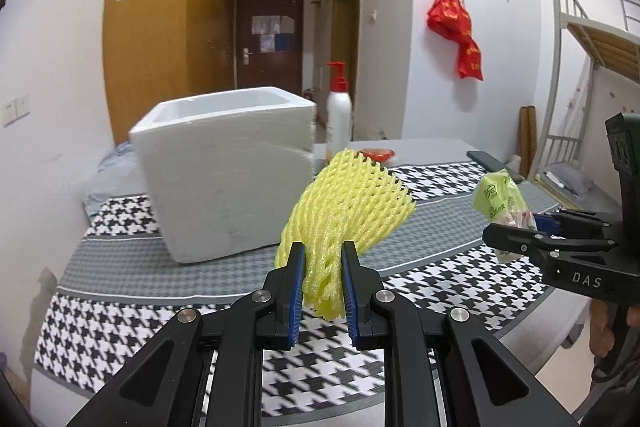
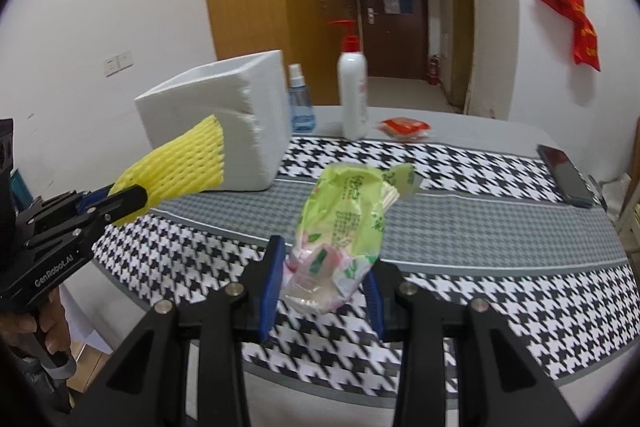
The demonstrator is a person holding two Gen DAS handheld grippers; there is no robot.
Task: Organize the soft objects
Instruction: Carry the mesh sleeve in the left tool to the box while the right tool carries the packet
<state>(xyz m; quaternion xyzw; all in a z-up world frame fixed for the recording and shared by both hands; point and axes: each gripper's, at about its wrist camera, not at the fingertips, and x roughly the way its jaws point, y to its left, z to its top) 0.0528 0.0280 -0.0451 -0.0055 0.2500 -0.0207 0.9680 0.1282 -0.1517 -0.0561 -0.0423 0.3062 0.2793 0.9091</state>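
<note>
Currently on my list: left gripper [image 1: 323, 267], pads pinching a yellow foam net sleeve [image 1: 348, 203], held above the houndstooth cloth [image 1: 420, 291]. Right gripper [image 2: 324, 263], jaws clamping a green plastic packet [image 2: 344, 219] at its lower end, also in the air. White foam box [image 1: 224, 179] stands at ten o'clock from the sleeve; pump bottle [image 2: 352, 95] at twelve, behind.

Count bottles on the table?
2: a white pump bottle behind the foam box's right side, and a blue spray bottle between them. More may hide behind the box.
</note>
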